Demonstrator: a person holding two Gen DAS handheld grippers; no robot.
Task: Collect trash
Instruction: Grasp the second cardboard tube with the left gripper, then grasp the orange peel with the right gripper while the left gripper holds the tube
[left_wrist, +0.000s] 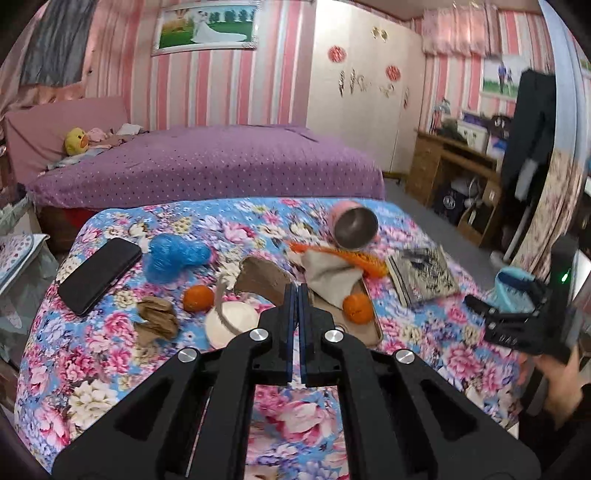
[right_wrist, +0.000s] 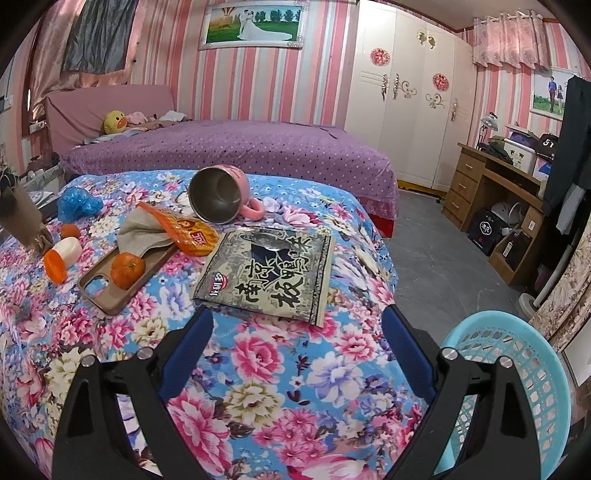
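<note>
The pink steel-lined mug (right_wrist: 221, 195) lies on its side, mouth toward the camera; the tan phone case (right_wrist: 99, 291) holds an orange (right_wrist: 127, 269) and a grey cloth's (right_wrist: 144, 232) edge. The light blue lattice plastic basket (right_wrist: 546, 354) stands beside the floral bedcover (right_wrist: 258, 369), its inside mostly hidden. The left gripper (left_wrist: 297, 291) has its jaws together, pinching the torn brown cardboard scrap (left_wrist: 260, 278), which stands above the cover, its long axis slanting up and leftward; the right gripper's (right_wrist: 297, 321) jaws stand wide apart.

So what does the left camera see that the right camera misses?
Only the left view shows the black phone, the crumpled brown paper and the left hand-held gripper, shut on a piece of brown cardboard.

Only the right view shows the whole blue basket, the printing on the snack bag and the right hand-held gripper, open over the quilt.

Both show the pink mug, the oranges, the blue plastic bag and the purple bed.
</note>
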